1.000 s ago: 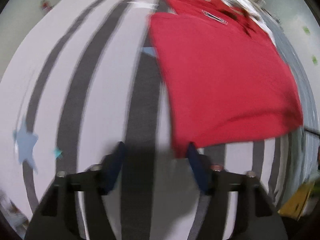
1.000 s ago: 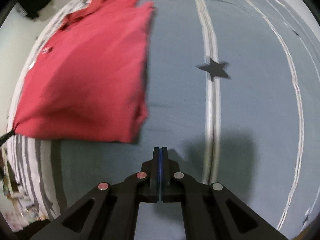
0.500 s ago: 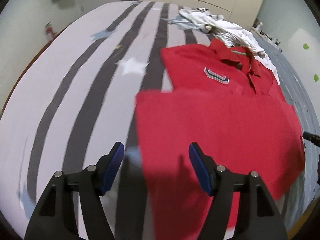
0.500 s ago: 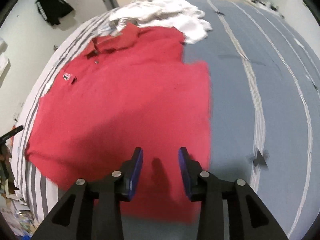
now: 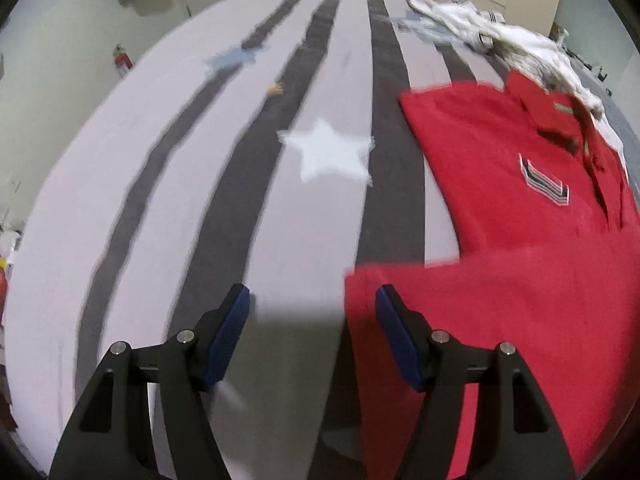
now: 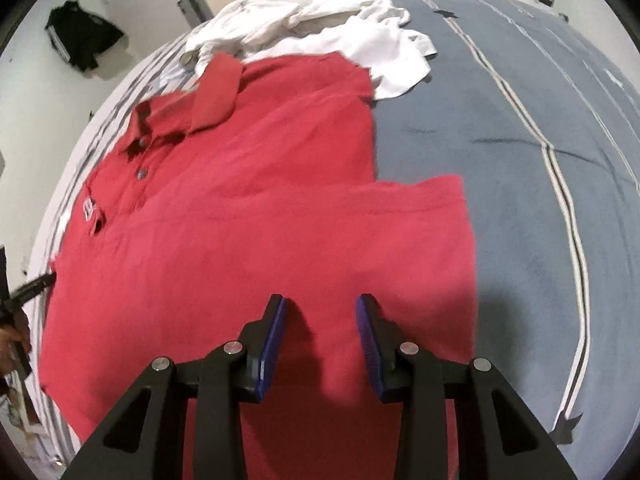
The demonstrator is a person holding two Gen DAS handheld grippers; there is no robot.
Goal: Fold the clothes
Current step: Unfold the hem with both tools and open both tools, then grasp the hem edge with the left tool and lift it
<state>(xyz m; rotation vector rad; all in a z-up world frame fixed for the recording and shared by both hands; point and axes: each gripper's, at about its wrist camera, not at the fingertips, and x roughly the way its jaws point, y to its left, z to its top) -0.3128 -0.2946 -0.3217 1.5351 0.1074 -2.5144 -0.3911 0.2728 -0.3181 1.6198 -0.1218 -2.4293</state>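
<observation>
Both views are smeared by motion blur, so the cloth edges and the bedspread pattern read soft, and the fisheye rim cuts off the near end of the red shirt [image 6: 280, 208] under the black gripper bodies. In the left wrist view the shirt [image 5: 520, 280] runs out of frame on the right, so its far side cannot be seen there. At the left edge of the right wrist view a dark tool tip and part of a hand [image 6: 12, 344] show, too clipped to make out clearly. The shirt is a red polo lying flat on the bed [image 5: 200, 200], its lower part folded up over the body so a straight folded edge crosses the chest below the collar [image 6: 208, 96], the buttons and a small striped chest badge [image 5: 542, 182]. It lies across the seam where the grey striped half of the bedspread meets the blue half [image 6: 520, 160]. A heap of white clothes [image 6: 320, 20] sits just beyond the collar, touching the shirt. The left gripper [image 5: 312, 320] hangs above the shirt's near left corner, jaws spread wide, holding nothing. The right gripper [image 6: 322, 328] hangs over the folded red cloth, jaws parted and likewise empty. A dark garment [image 6: 80, 36] hangs on the wall behind.
</observation>
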